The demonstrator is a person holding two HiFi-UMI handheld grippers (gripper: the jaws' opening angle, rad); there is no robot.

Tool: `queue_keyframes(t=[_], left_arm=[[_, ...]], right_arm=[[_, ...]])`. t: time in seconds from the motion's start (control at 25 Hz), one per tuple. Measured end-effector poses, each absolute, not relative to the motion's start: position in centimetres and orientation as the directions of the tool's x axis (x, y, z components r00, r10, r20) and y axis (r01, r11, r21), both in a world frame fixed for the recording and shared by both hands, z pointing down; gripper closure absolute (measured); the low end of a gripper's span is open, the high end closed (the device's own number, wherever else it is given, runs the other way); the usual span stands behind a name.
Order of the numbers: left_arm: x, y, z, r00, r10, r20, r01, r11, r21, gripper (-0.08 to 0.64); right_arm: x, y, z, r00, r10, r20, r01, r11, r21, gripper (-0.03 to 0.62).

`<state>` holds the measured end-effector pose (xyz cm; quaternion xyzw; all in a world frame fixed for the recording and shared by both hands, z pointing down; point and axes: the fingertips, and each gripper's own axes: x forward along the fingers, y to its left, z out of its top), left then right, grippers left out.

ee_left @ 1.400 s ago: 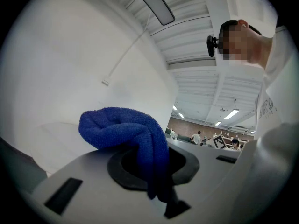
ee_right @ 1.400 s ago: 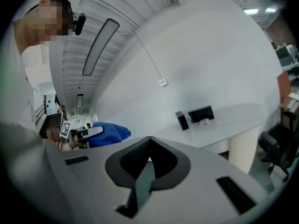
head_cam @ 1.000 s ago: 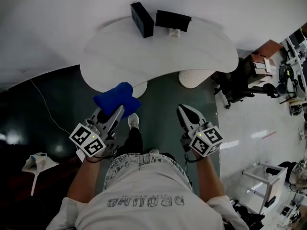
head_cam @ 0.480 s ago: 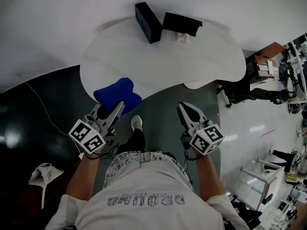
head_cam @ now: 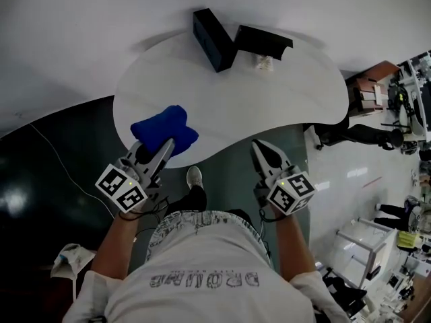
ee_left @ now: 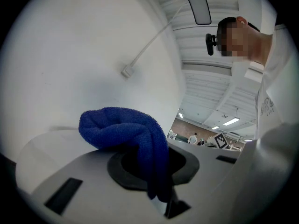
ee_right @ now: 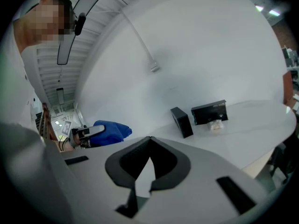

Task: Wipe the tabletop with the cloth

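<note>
A bunched blue cloth (head_cam: 163,129) is clamped in my left gripper (head_cam: 156,148), which is shut on it and holds it over the near left edge of the white tabletop (head_cam: 222,103). In the left gripper view the cloth (ee_left: 133,139) hangs out between the jaws. My right gripper (head_cam: 261,152) hovers off the table's near edge, over the floor, its jaws shut with nothing between them. From the right gripper view the cloth (ee_right: 108,131) and left gripper show at the left, the tabletop (ee_right: 243,125) ahead.
Two black boxes (head_cam: 213,30) (head_cam: 264,42) and a small pale object (head_cam: 264,62) stand at the table's far side. A dark floor area (head_cam: 54,153) lies left; chairs and clutter (head_cam: 377,113) crowd the right. A white bag (head_cam: 71,256) lies on the floor.
Both grippers and the cloth have moved forward toward the table; the cloth now hangs over the tabletop's near left edge instead of over the floor.
</note>
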<state>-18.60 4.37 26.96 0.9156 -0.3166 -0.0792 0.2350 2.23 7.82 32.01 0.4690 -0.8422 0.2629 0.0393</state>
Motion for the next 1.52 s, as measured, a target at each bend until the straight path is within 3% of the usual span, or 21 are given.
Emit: queue_keyframes(t=[1.0,1.52], left_arm=[[-22.3,-3.0,28.6,0.764,-0.644,0.036,-0.578,-0.659,0.481,0.491],[-19.7,-8.1,33.1,0.697,-0.706,0.126,-0.668,-0.575,0.471,0.491]], right_arm=[[-0.8,-0.3,32.0,-0.57,-0.754,0.327,-0.806,0.436,-0.4,0.584],[2.4,-5.2,35.6,-0.645,-0.679,0.351,-0.754,0.491,-0.435,0.584]])
